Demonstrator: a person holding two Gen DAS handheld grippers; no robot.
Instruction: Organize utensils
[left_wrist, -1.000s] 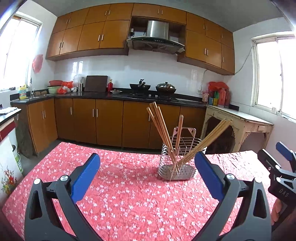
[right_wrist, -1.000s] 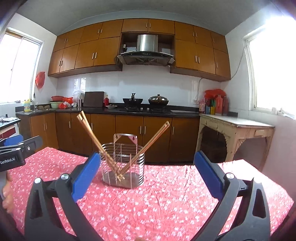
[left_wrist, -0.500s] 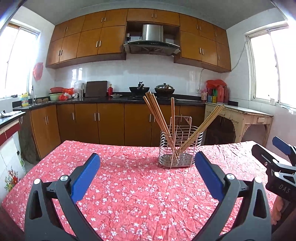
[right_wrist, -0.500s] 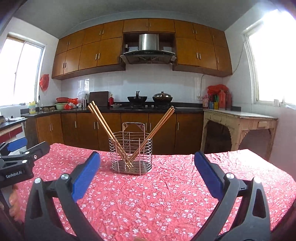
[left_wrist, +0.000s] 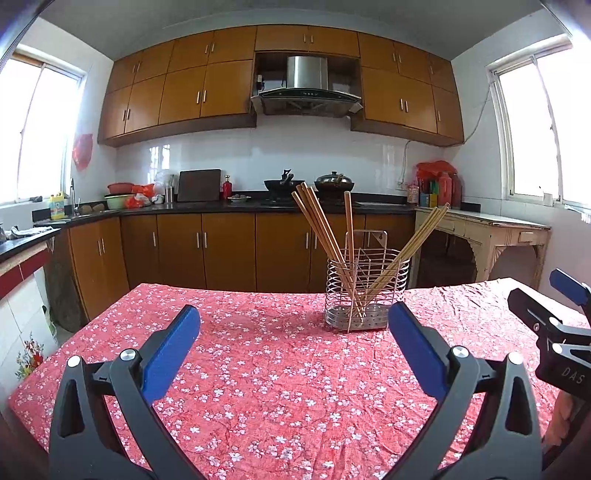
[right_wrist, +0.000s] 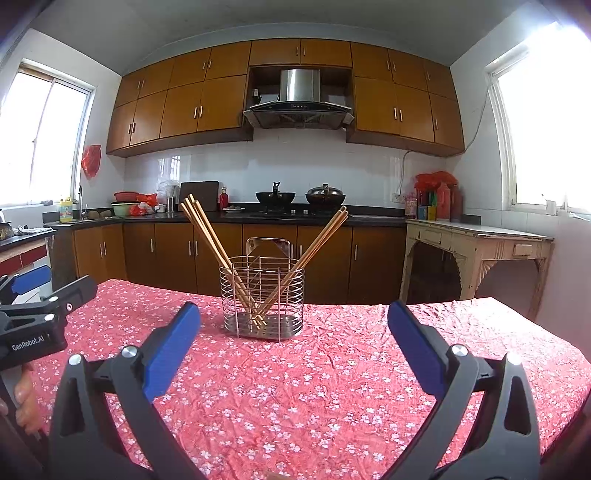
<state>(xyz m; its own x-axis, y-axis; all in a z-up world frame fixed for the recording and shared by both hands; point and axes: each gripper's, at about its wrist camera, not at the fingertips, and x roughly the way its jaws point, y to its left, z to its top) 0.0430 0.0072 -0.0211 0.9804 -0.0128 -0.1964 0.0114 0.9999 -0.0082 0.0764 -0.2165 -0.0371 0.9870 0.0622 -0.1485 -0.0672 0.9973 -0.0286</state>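
A wire metal utensil holder (left_wrist: 367, 291) (right_wrist: 263, 295) stands upright on the red flowered tablecloth (left_wrist: 280, 369) (right_wrist: 332, 384). Several wooden chopsticks (left_wrist: 321, 229) (right_wrist: 210, 232) lean out of it to the left and right, and one stands nearly upright. My left gripper (left_wrist: 293, 332) is open and empty, well short of the holder. My right gripper (right_wrist: 293, 332) is also open and empty, facing the holder from a similar distance. The right gripper's body (left_wrist: 554, 332) shows at the right edge of the left wrist view, and the left gripper's body (right_wrist: 40, 317) at the left edge of the right wrist view.
Behind the table run brown kitchen cabinets (left_wrist: 229, 251) with a black counter, a stove with pans (right_wrist: 299, 197) and a range hood. A pale wooden side table (right_wrist: 476, 254) stands at the right wall. The tablecloth's far edge lies just behind the holder.
Both grippers tilted up and drew back from the holder, so it now sits farther away and higher in both views. Both stayed open and empty.
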